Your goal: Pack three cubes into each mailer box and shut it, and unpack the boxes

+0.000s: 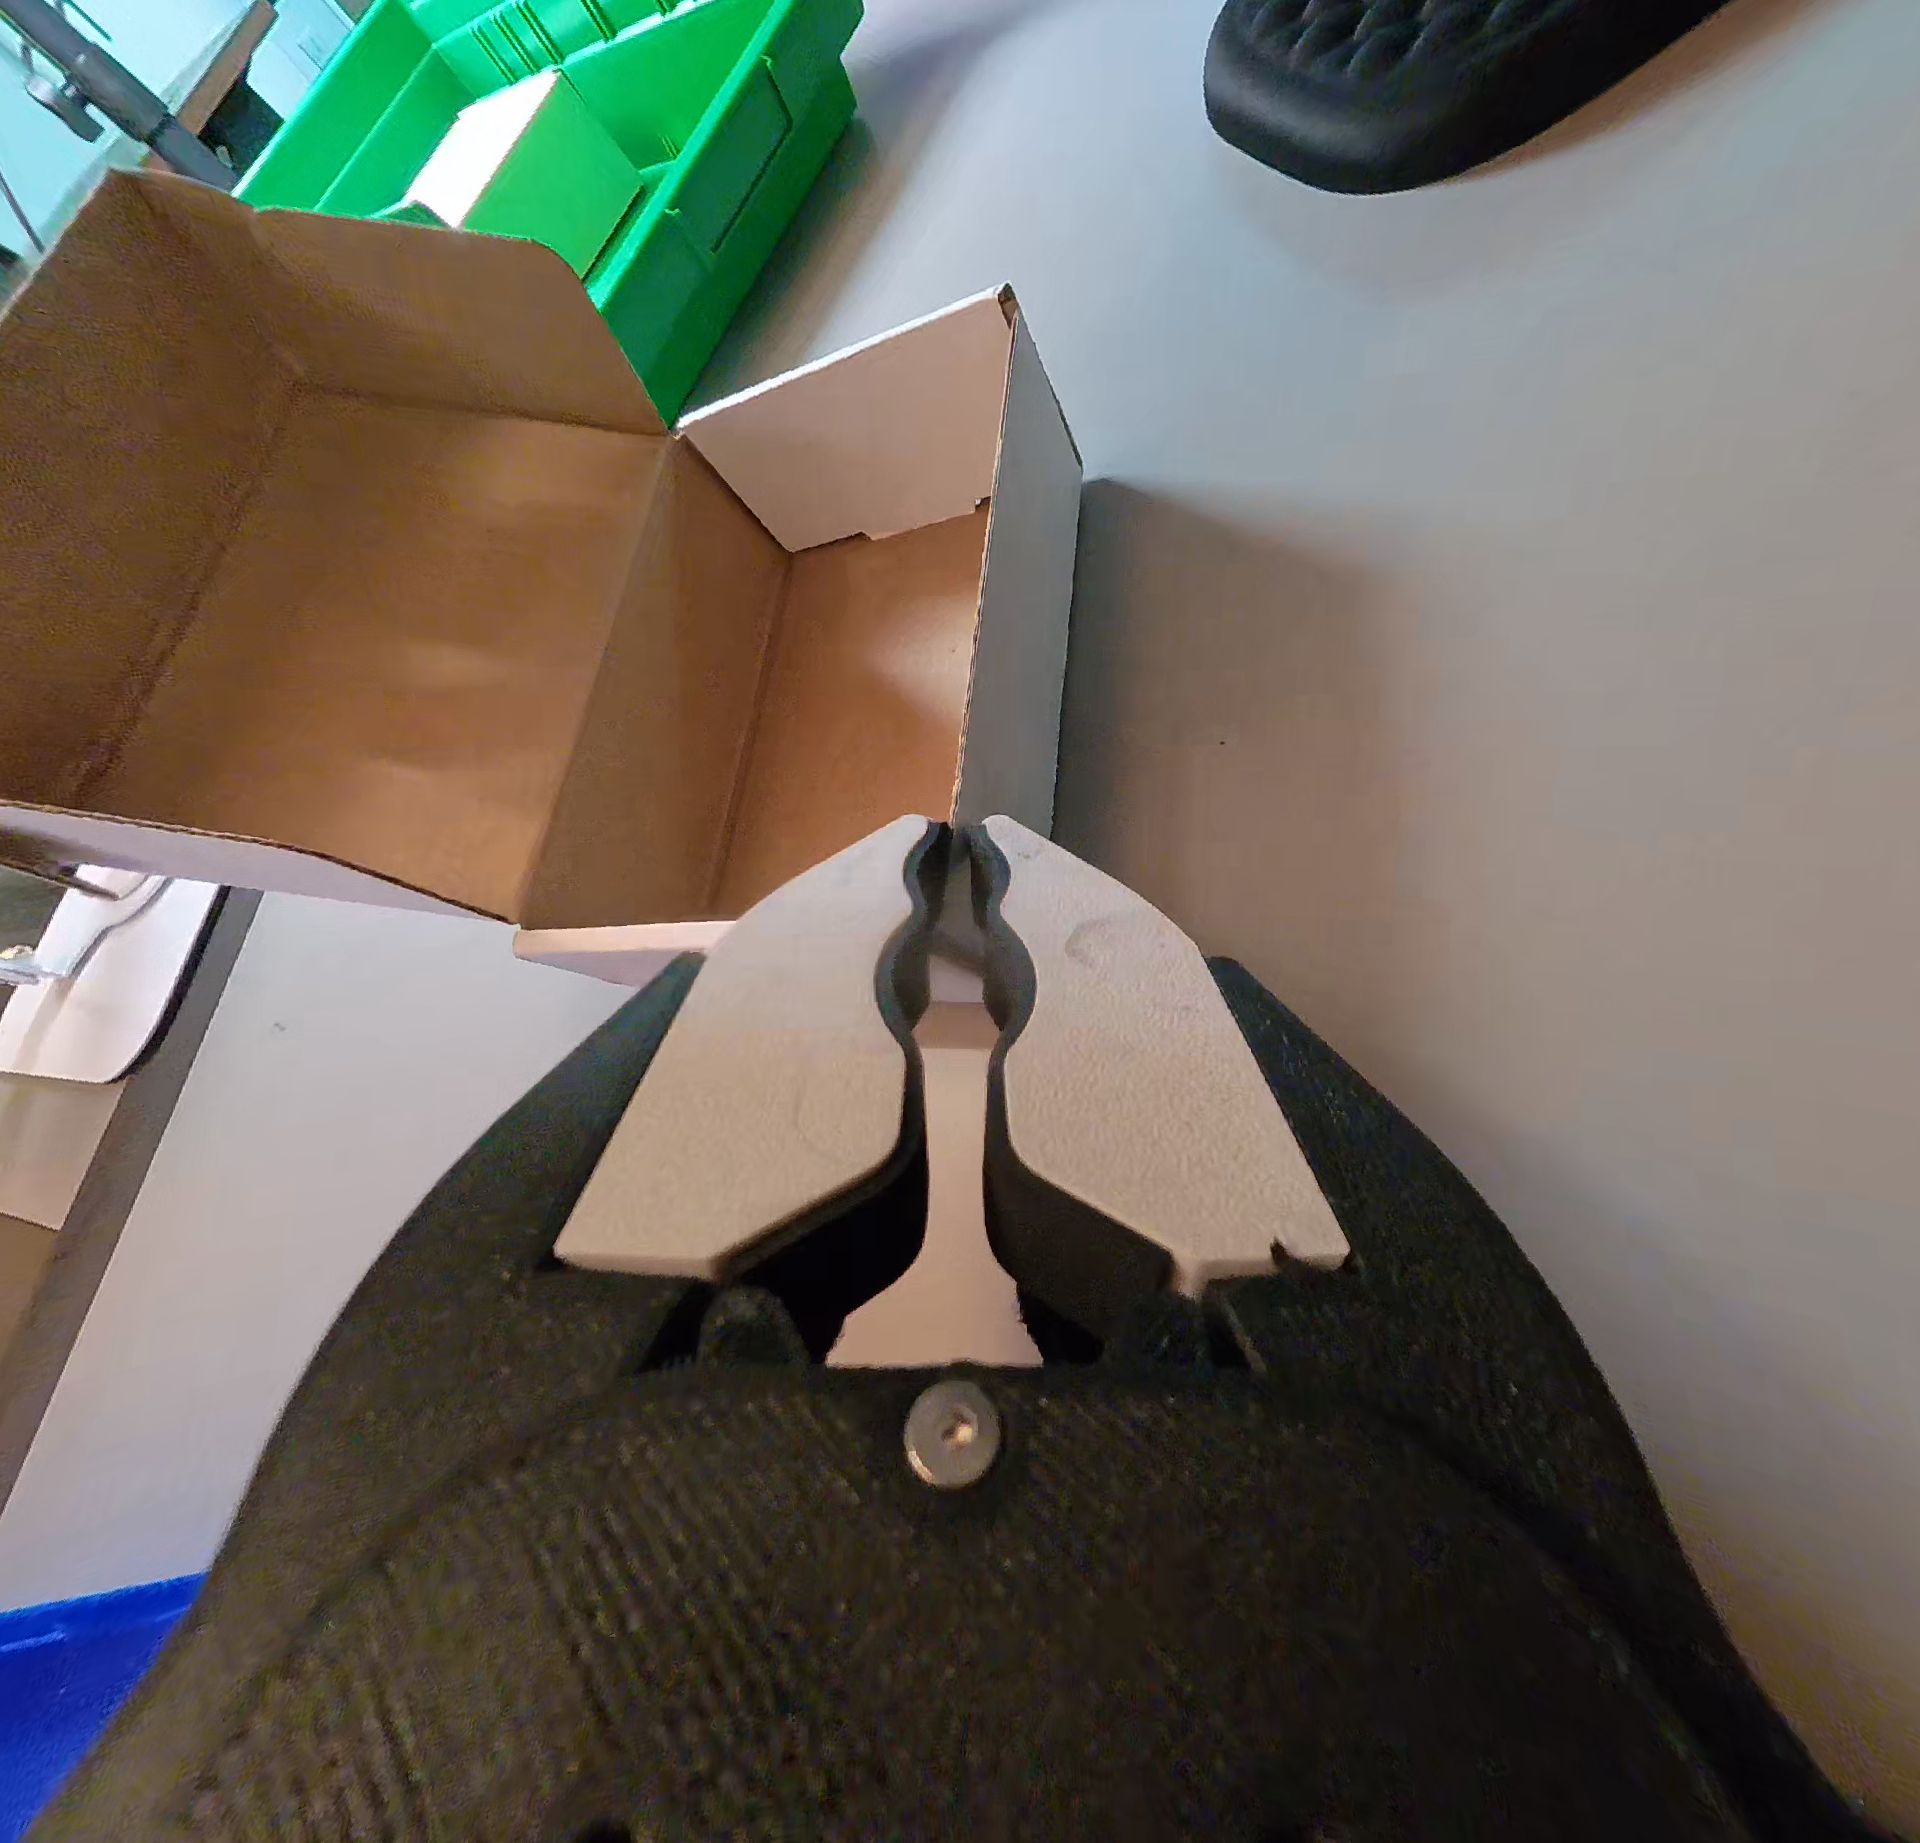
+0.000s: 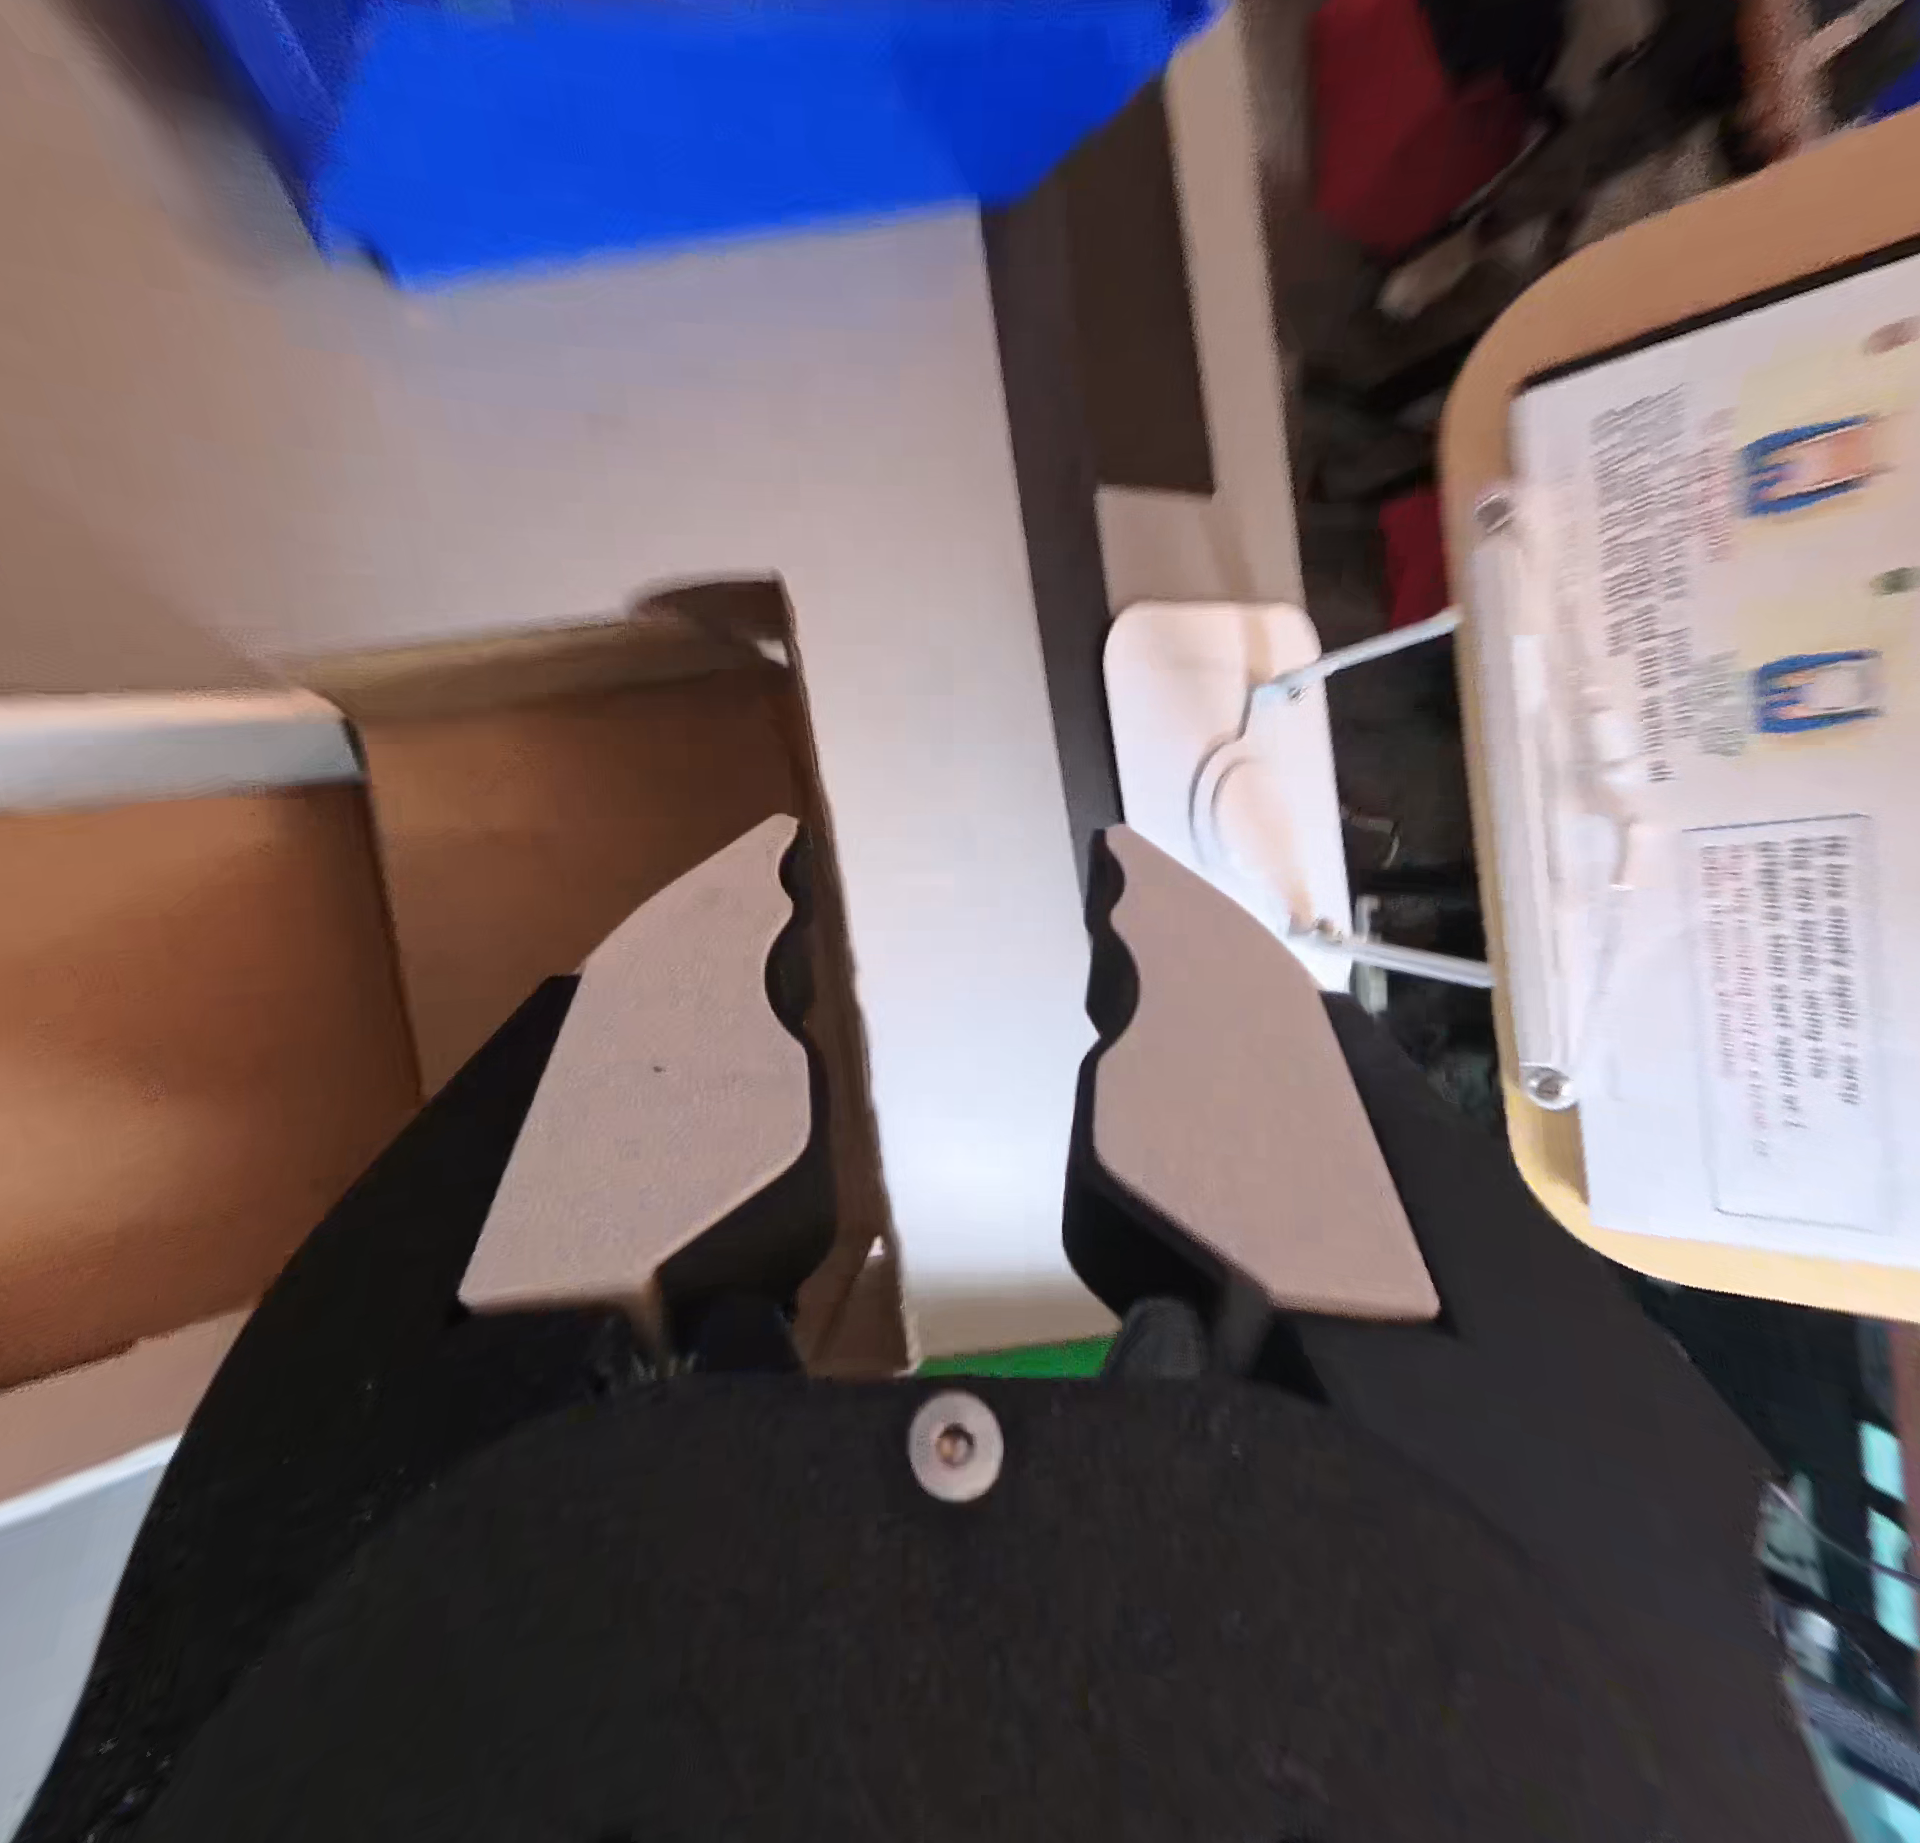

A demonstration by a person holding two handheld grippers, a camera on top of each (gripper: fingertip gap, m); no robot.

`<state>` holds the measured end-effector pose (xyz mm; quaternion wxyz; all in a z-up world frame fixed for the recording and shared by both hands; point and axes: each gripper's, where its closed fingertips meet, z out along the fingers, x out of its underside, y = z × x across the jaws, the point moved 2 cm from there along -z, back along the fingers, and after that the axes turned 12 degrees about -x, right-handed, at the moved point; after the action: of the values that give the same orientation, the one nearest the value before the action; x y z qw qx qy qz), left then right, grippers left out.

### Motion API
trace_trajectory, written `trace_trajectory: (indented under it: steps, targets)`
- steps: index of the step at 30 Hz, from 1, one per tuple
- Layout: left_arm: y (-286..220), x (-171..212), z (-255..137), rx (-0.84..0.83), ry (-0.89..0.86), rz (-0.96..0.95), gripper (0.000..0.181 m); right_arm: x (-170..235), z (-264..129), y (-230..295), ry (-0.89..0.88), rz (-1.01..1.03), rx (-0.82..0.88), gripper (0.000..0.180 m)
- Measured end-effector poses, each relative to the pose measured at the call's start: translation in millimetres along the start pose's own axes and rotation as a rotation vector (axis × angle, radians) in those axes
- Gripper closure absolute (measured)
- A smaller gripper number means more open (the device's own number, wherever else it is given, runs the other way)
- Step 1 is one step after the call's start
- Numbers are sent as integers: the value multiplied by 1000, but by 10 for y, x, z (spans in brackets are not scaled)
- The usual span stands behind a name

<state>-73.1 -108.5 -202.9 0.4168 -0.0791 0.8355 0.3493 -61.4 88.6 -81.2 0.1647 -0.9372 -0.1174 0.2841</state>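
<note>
An open mailer box (image 1: pixel 468 671), white outside and brown inside, lies on the grey table (image 1: pixel 1455 650) with its lid folded back to the left. No cubes show inside it. My left gripper (image 1: pixel 961 832) is shut on the top edge of the box's right wall (image 1: pixel 1023 598). In the blurred right wrist view the same box (image 2: pixel 187 1014) is at the left. My right gripper (image 2: pixel 951 843) is open and empty. Its left finger (image 2: pixel 675 1045) lies over a brown box flap (image 2: pixel 582 754), and only table shows between the fingers.
Green bins (image 1: pixel 727 131) stand behind the box, with a white box (image 1: pixel 520 152) in one. A black textured body (image 1: pixel 1507 48), perhaps the other gripper, is at top right. A blue bin (image 2: pixel 675 131) sits ahead of the right gripper. A wooden board with papers (image 2: pixel 1714 754) is at the right. Left tips to right tips: about 25 cm.
</note>
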Motion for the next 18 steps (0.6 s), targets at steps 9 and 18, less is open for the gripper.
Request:
trace_trajectory:
  steps: [9,18]
  targets:
    - [49,-66,-91,12,-45,-48,164,28,-864,812,-445,99,108,133]
    - [886,-84,-669,-192,-130,-243,145,958,-657,1402,-625,325,95,139]
